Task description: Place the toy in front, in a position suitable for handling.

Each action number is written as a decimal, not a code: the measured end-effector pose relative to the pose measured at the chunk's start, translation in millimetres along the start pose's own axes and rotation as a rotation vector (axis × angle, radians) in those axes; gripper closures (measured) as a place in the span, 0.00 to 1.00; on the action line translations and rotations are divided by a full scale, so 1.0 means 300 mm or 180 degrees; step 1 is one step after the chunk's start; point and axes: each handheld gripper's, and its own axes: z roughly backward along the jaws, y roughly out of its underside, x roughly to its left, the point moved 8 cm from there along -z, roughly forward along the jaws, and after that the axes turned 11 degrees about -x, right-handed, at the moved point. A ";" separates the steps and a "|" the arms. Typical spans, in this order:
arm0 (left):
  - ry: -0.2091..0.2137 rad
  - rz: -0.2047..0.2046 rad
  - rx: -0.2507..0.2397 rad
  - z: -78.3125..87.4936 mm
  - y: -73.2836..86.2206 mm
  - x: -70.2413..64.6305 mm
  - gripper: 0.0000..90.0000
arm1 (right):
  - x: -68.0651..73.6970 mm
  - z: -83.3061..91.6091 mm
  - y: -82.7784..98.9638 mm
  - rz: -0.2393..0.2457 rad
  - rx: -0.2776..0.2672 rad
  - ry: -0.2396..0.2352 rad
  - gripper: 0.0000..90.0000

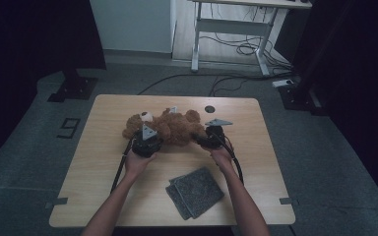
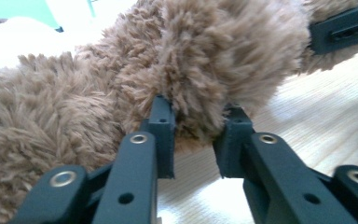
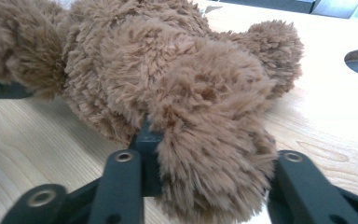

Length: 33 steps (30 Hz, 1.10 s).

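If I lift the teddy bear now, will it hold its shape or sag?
The teddy bear probably sags: each hand-held gripper, left and right, pinches only a soft limb. The plush fur visibly squashes between the jaws, so it likely weighs little. A slip seems unlikely, since the pile should grip well.

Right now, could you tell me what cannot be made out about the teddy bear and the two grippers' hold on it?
- High view: the fingers of the left gripper and right gripper are covered by their bodies and the dim teddy bear.
- Right gripper view: the right finger's tip is buried in the fur.
- Left gripper view: close up, so which limb is pinched is unclear.
- Grey felt pads: too dim to count.
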 end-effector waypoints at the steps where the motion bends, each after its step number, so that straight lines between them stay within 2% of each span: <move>1: 0.0022 0.0015 -0.0014 0.003 -0.003 -0.001 0.82 | -0.001 0.003 -0.003 0.0019 -0.0010 0.0015 0.70; 11: 0.0184 0.0045 -0.0238 0.054 -0.062 -0.044 0.86 | -0.020 0.058 -0.051 0.0058 -0.0258 0.0138 0.74; 15: 0.0291 0.0043 -0.0365 0.087 -0.111 -0.084 0.86 | -0.025 0.109 -0.075 0.0048 -0.0393 0.0149 0.74; 19: 0.0409 0.0011 -0.0419 0.105 -0.142 -0.138 0.86 | -0.032 0.170 -0.095 0.0043 -0.0505 0.0182 0.74; 22: 0.0477 -0.0025 -0.0363 0.095 -0.131 -0.178 0.86 | -0.044 0.222 -0.090 0.0065 -0.0529 0.0237 0.74; 27: 0.0611 -0.0078 -0.0231 0.069 -0.075 -0.242 0.86 | -0.060 0.286 -0.038 0.0104 -0.0472 0.0303 0.73; 31: 0.0670 -0.0028 -0.0179 0.060 -0.052 -0.253 0.85 | -0.061 0.319 0.017 0.0160 -0.0431 0.0314 0.72; 33: 0.0708 0.0019 -0.0167 0.061 -0.039 -0.256 0.84 | -0.058 0.331 0.043 0.0137 -0.0458 0.0288 0.72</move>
